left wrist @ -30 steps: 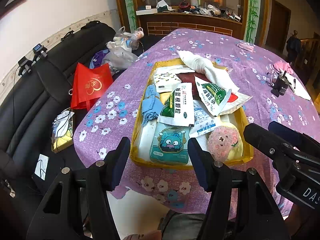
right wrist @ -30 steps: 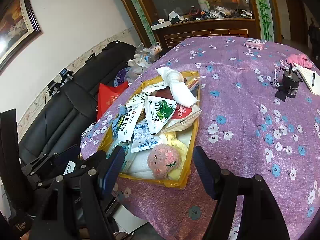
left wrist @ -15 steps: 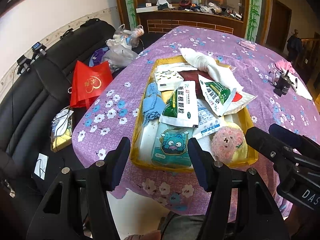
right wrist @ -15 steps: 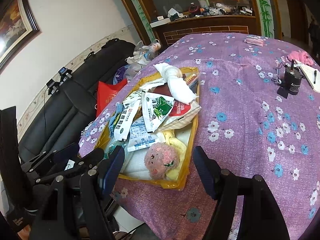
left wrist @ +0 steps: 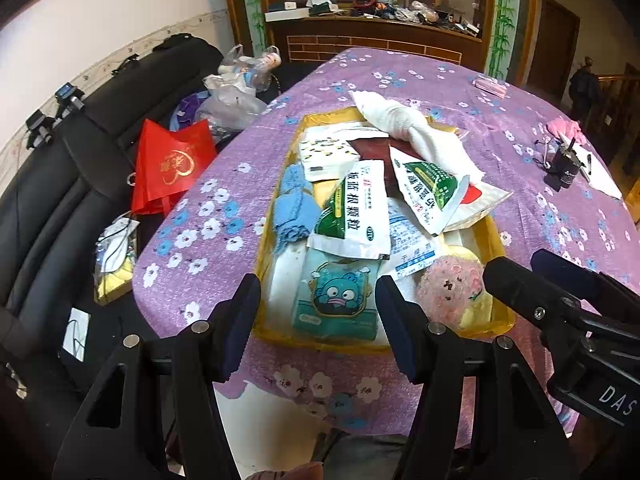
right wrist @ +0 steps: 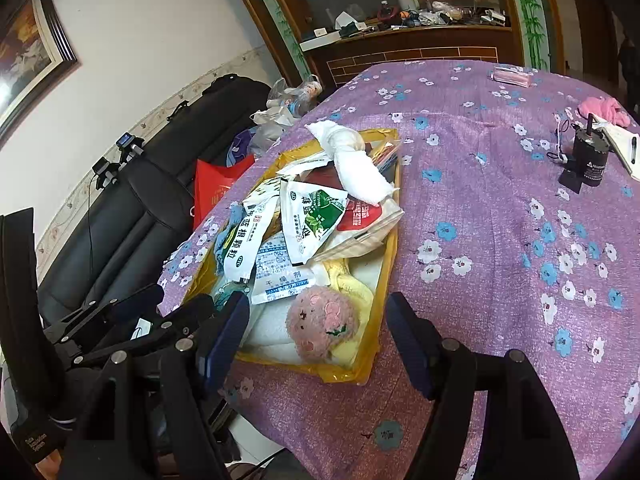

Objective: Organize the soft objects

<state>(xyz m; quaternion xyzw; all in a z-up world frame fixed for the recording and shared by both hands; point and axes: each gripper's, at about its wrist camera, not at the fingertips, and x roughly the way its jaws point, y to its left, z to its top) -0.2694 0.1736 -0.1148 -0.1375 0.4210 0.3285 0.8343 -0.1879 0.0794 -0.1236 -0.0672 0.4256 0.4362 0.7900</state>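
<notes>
A yellow tray (left wrist: 502, 312) (right wrist: 370, 360) on the purple flowered tablecloth holds a heap of soft things: a pink plush ball (left wrist: 450, 288) (right wrist: 322, 328), a teal cartoon packet (left wrist: 336, 294), a blue knitted cloth (left wrist: 294, 212), white and green sachets (left wrist: 356, 208) (right wrist: 314, 216) and a rolled white towel (left wrist: 412, 132) (right wrist: 352, 160). My left gripper (left wrist: 318, 326) is open and empty, just short of the tray's near edge, in front of the teal packet. My right gripper (right wrist: 318, 344) is open and empty, in front of the pink plush ball.
A black motor-like part (right wrist: 588, 160) and a notepad with pen (right wrist: 624, 144) lie at the table's far right, with a pink cloth (right wrist: 604, 108) behind. A black sofa (left wrist: 60, 200) with a red bag (left wrist: 168, 164) and plastic bags stands left of the table.
Both grippers have drawn slightly closer to the tray. Both stay open and nothing in the tray has moved.
</notes>
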